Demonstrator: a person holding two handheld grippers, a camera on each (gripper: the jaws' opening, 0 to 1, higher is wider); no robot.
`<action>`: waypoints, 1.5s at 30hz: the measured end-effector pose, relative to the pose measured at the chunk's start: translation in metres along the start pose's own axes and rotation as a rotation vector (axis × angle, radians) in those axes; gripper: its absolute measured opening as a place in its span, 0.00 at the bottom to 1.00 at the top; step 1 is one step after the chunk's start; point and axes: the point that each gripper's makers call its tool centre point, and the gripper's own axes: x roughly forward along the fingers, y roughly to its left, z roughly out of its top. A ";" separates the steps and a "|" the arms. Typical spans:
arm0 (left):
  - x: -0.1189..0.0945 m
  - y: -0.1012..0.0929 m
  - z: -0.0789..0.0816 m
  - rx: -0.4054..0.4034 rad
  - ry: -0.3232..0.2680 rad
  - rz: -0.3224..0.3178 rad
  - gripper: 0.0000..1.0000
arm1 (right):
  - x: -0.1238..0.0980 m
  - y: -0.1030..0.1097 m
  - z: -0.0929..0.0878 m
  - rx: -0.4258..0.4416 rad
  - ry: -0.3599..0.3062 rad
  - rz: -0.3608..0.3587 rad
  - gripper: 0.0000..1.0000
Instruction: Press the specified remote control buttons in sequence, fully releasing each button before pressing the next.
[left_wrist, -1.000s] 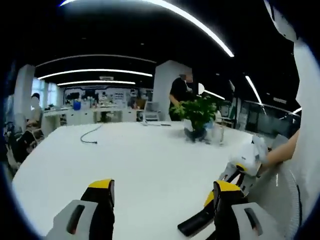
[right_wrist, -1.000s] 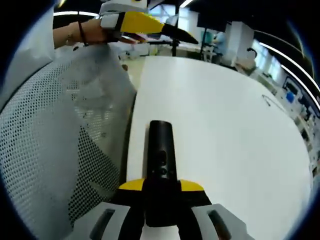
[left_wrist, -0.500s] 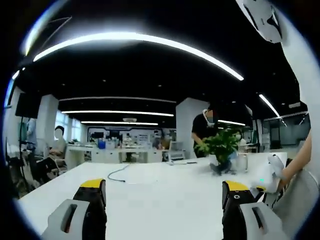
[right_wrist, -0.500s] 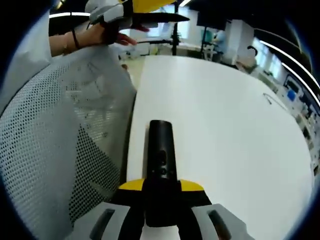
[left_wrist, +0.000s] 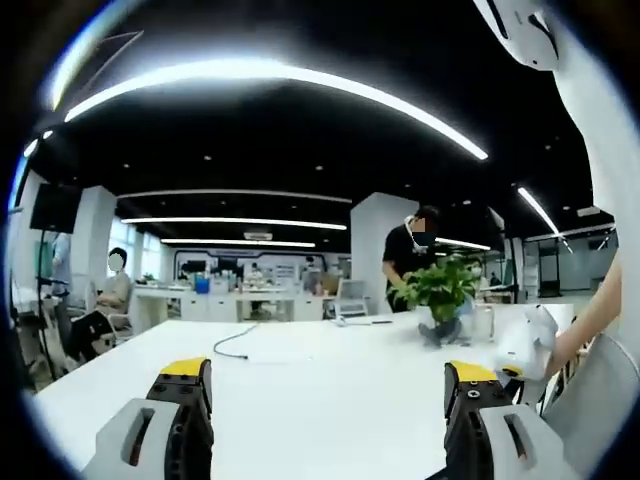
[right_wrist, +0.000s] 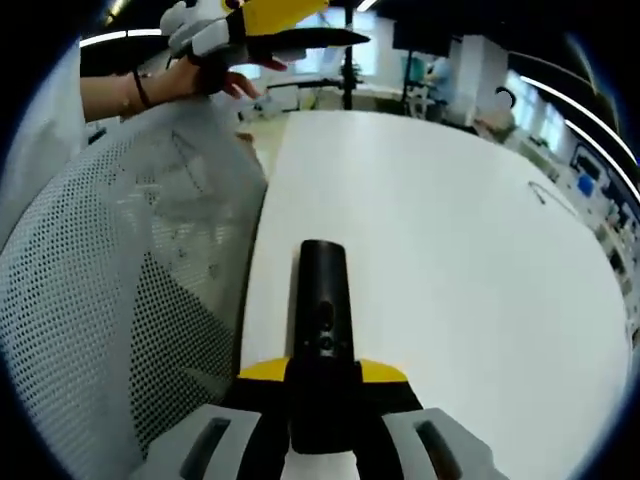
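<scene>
Remote control: the black remote control (right_wrist: 322, 320) is lying lengthwise between the right gripper's jaws, its far end pointing out over the white table (right_wrist: 450, 230), close to the table's near edge beside the mesh chair back (right_wrist: 90, 330).
Buttons: small dark buttons are showing on its upper face in the right gripper view; which one is specified cannot be told.
Right gripper: the right gripper (right_wrist: 322, 372) is clamping the remote's near end, its yellow-tipped jaws closing snugly on both sides of the body.
Left gripper: the left gripper (left_wrist: 325, 385) is hovering high above the table with its jaws spread wide and nothing between them; in the right gripper view it is showing up at the top, held in a hand (right_wrist: 205, 70).
Surroundings: a potted plant (left_wrist: 437, 293) and a thin cable (left_wrist: 232, 345) are sitting toward the table's far edge, with people (left_wrist: 408, 258) working beyond it.
Stage, as a judgement: no button is being pressed; the pressing jaw is looking well apart from the remote.
Risk: the left gripper view is pointing away from the remote, so the target is sliding out of the visible workspace.
Risk: pressing down on the remote's free far end could be levering it in the clamp, or catching two buttons at once.
</scene>
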 end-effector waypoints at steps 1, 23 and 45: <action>0.000 0.000 0.000 0.000 0.004 0.001 1.00 | 0.000 -0.002 0.000 -0.005 0.000 -0.001 0.20; 0.002 0.005 -0.006 -0.007 0.048 0.018 0.97 | -0.002 -0.042 -0.003 -0.033 0.007 -0.018 0.20; 0.002 0.006 -0.007 0.001 0.052 0.020 0.97 | -0.002 -0.082 -0.003 -0.021 0.045 -0.027 0.20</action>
